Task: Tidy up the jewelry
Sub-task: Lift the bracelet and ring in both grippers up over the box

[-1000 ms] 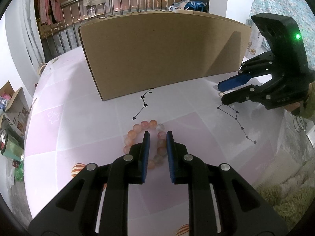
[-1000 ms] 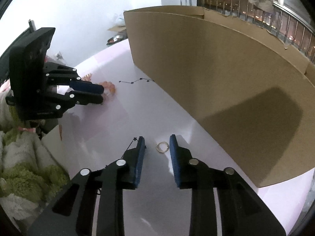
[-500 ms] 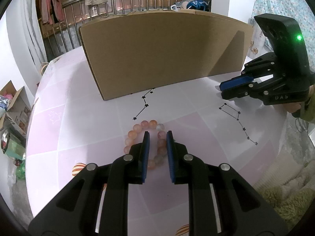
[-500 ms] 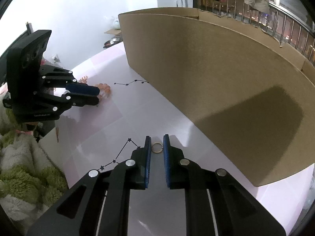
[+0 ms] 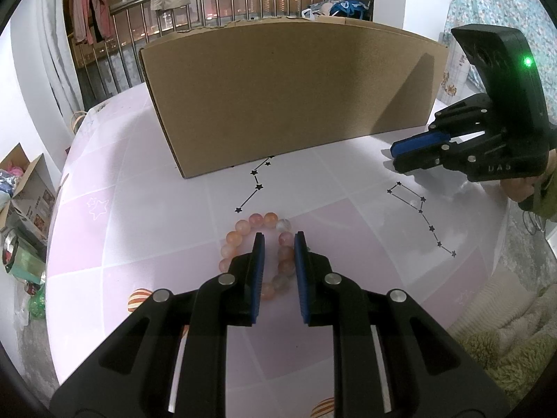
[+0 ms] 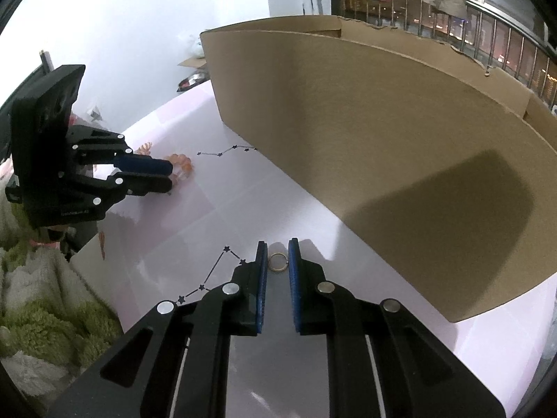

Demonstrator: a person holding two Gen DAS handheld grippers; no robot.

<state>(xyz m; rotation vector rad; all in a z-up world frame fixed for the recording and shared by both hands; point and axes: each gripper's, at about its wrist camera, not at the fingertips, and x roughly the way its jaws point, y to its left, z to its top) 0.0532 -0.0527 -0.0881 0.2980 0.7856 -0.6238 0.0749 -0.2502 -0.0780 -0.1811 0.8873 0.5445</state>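
A bracelet of orange and pink beads lies on the pink-and-white table. My left gripper is shut on the bracelet's right side: the strand runs slantwise between the blue pads, against the right one higher up and behind the left one lower down. A small gold ring lies flat on the table. My right gripper is shut on the ring, a pad touching each side. The right wrist view shows the left gripper at the bracelet. The left wrist view shows the right gripper low over the table.
A large cardboard box stands upright across the back of the table, close behind both grippers. A green fuzzy fabric lies off the table's near edge. A hand holds the right gripper. Clutter sits on the floor at the left.
The right gripper's jaws have narrowed from wide apart to touching the ring on both sides. The left gripper and the bracelet have not moved.
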